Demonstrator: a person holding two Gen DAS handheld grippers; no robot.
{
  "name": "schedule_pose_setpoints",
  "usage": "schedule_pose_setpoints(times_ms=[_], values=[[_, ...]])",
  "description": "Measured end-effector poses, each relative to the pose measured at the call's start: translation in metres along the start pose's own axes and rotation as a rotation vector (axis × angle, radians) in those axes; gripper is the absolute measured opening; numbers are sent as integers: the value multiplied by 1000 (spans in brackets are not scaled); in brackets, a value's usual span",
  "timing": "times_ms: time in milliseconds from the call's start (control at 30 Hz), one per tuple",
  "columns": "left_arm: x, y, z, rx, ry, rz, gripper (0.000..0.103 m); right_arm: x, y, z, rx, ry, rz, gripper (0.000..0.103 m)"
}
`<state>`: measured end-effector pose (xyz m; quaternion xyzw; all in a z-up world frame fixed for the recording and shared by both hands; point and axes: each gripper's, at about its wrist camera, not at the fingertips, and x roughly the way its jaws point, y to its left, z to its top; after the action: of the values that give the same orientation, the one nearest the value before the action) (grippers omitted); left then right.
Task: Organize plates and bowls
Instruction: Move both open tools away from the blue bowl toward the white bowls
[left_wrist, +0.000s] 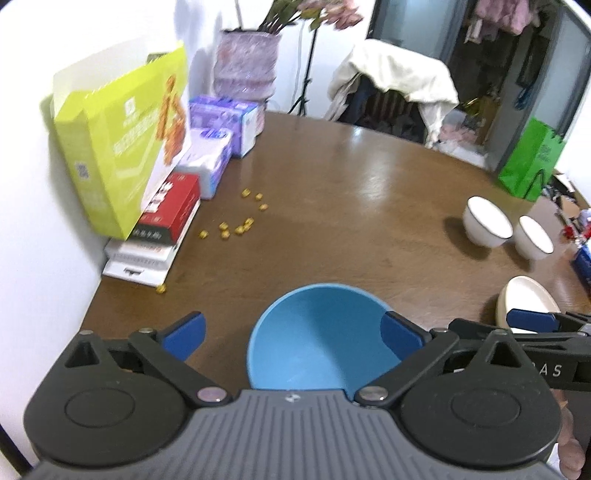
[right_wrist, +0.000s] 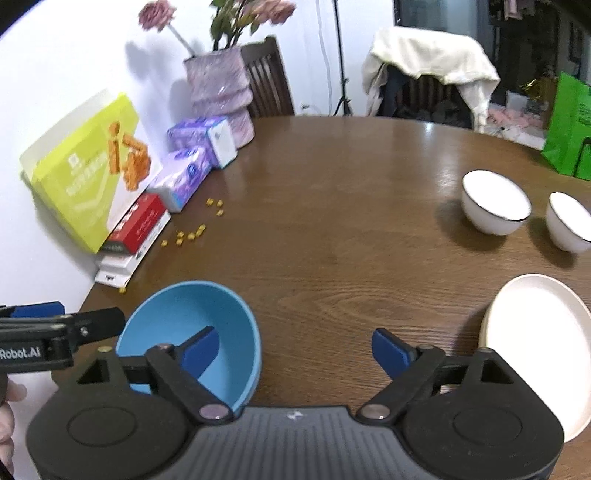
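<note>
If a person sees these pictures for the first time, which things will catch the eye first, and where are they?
First the blue bowl, standing empty on the near edge of the brown table, with both open tools just over it. Then the yellow-green box leaning on the wall at the left. Last, two white bowls and a cream plate at the right.

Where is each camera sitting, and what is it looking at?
Left wrist: sits on the left gripper, looking down at the blue bowl between its open fingers; the right gripper shows at right.
Right wrist: sits on the right gripper, looking down at the table; the left gripper and a hand show at left.
Both show the blue bowl, white bowls and plate.
</note>
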<state>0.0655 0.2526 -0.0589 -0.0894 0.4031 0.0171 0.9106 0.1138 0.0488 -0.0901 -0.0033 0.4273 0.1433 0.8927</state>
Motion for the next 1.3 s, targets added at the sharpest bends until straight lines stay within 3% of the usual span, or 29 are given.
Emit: schedule_pose_setpoints(times_ms=[133,200,467,767,1300], values=[[-7,-11,4,39,-29,-40,103,-15,-8,-4,25,-42,-22,94],[-10,-15,5,59,-36,-64,103,-22,-13,-8,46,-58,-36,103],[-19,-38,3,131,-47,-147,103,-55,-34,-30,147,-109,-106,103],[-26,-88,1,126,-78,-126,103,-84,-86,-40,206,-161,-129,103],[-17,-199,2,-14,-139,-61,103,-104,-215,-13,80,-147,-71,103]])
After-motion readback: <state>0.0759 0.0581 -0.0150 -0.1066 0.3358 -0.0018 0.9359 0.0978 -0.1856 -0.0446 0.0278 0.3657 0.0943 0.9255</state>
